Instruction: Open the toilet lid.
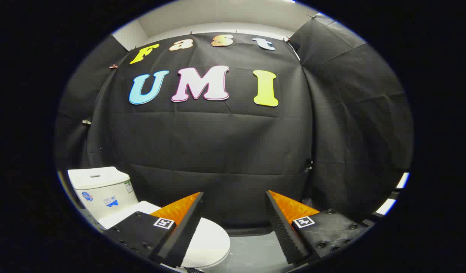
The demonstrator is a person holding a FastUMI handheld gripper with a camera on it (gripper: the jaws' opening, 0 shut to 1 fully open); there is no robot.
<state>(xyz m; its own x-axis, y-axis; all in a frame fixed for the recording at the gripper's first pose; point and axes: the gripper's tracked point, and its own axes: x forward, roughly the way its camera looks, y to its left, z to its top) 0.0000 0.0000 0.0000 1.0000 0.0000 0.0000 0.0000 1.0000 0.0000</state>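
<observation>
Item 1: gripper (235, 223), 2 fingers. Jaws spread wide apart, nothing between them, touching nothing; a square marker sits on each finger base.

Item 2: toilet, white, standing on the floor (255, 250) against the black cloth wall (218, 151). Toilet lid (208, 242) is down, lying flat over the bowl; it sits below and just beyond the left finger (180, 231), which covers part of it. The right finger is well apart from it.

Item 3: cistern (102, 189), white, behind the lid, with a flush button on top and stickers on its front and side.

Item 4: floor, grey, glossy.
</observation>
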